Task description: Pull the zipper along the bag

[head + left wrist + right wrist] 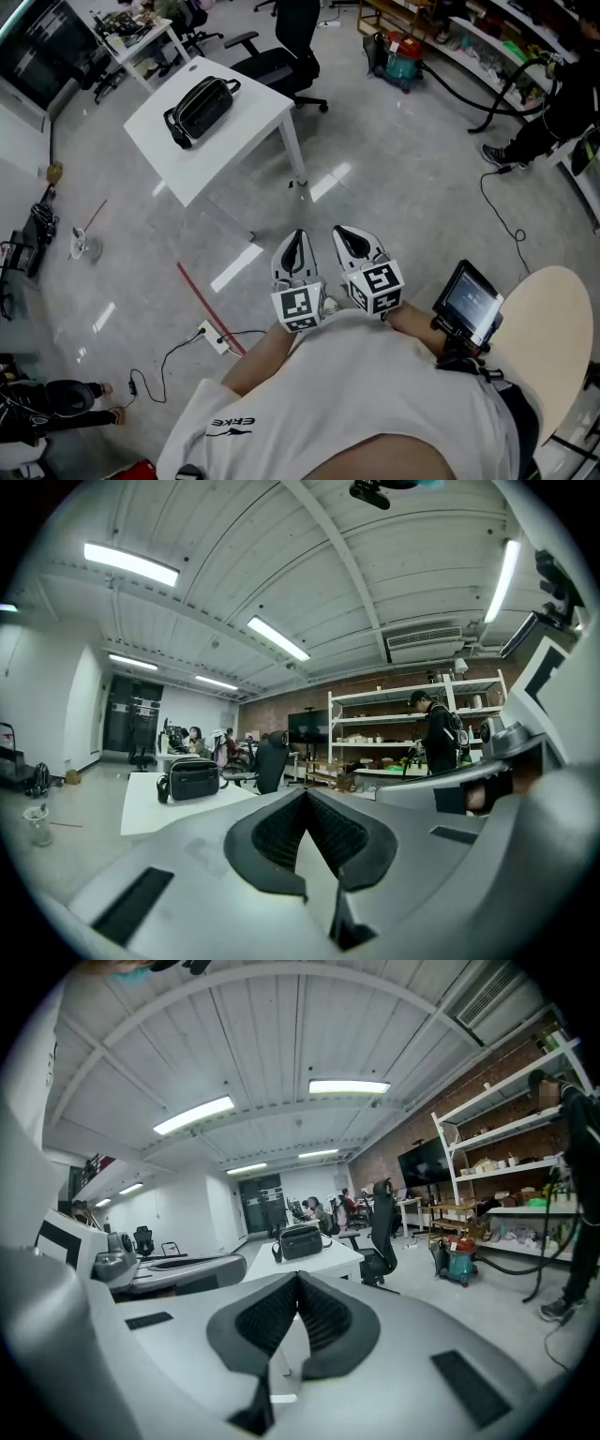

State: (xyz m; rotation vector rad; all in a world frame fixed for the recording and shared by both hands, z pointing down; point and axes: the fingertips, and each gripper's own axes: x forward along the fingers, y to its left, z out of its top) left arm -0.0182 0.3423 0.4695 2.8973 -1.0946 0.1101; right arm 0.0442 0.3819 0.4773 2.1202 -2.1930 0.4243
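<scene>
A black bag (200, 108) lies on a white table (234, 155) at the upper left of the head view, well away from both grippers. My left gripper (298, 236) and right gripper (345, 232) are held side by side close to the body and point toward the table. Each is shut with nothing between its jaws. In the left gripper view the bag (192, 780) sits on the table (145, 817) beyond the closed jaw tips (306, 794). The right gripper view shows the bag (300, 1240) on the table (314, 1262) ahead of the shut jaws (298, 1277).
A black office chair (281, 56) stands behind the table. A vacuum cleaner (405, 54) with its hose and a standing person (558, 108) are at the back right by the shelves. A power strip (214, 336) and cable lie on the floor; a round beige tabletop (548, 333) is at my right.
</scene>
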